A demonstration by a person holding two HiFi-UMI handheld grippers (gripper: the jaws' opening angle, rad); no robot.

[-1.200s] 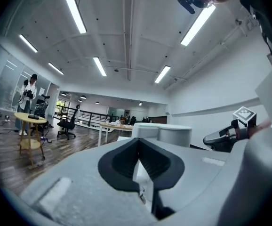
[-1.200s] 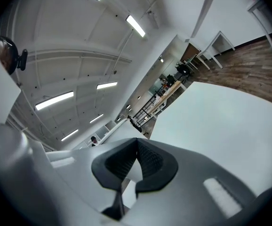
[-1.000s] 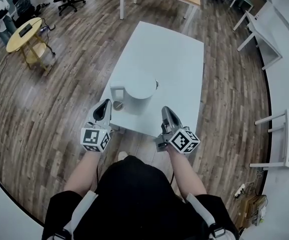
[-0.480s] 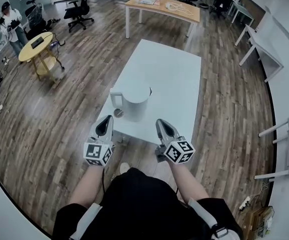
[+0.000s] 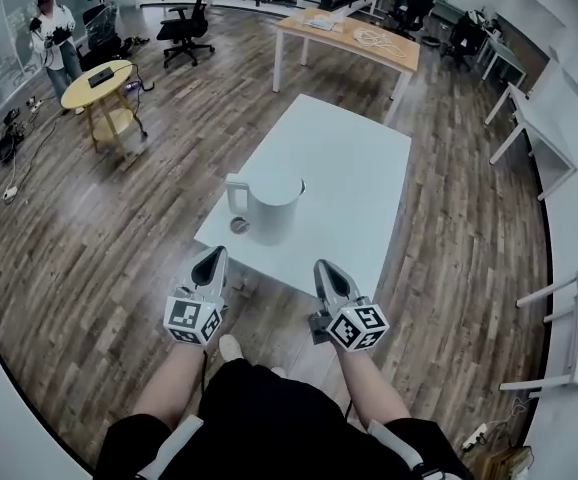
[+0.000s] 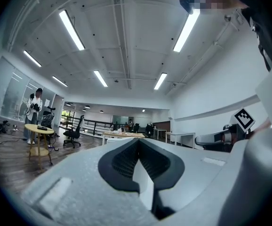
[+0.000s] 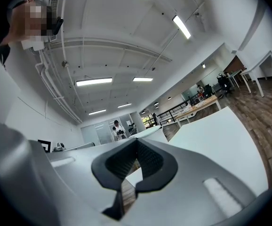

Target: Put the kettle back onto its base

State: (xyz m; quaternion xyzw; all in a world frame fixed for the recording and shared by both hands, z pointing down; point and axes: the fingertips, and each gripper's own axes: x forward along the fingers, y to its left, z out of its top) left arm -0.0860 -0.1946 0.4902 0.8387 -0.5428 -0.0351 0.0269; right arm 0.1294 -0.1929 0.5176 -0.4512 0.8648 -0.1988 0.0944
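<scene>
Two grippers are held out side by side in front of the person's black top (image 5: 269, 418), over the wooden floor (image 5: 119, 258) and just short of the near edge of the white table (image 5: 359, 158). The left gripper (image 5: 212, 256) has its jaws pressed together with nothing between them, and so does the right gripper (image 5: 324, 267). Each gripper's own view shows its two dark pads meeting at the tip. Neither gripper touches anything on the table.

Beyond them, the white kettle (image 5: 272, 208) stands upright near the table's near left corner, apart from both grippers, its handle pointing to the left of the head view. A small round disc (image 5: 238, 225) lies on the tabletop just beside the kettle's foot, on the handle side. The pictures do not show whether the two touch.

Farther off, a long wooden desk (image 5: 354, 40) stands past the table's far end. At the far left is a round yellow table (image 5: 104, 76), with a black office chair (image 5: 187, 26) nearby. A person (image 5: 54, 30) stands behind the yellow table. White desks (image 5: 529, 118) line the right wall.
</scene>
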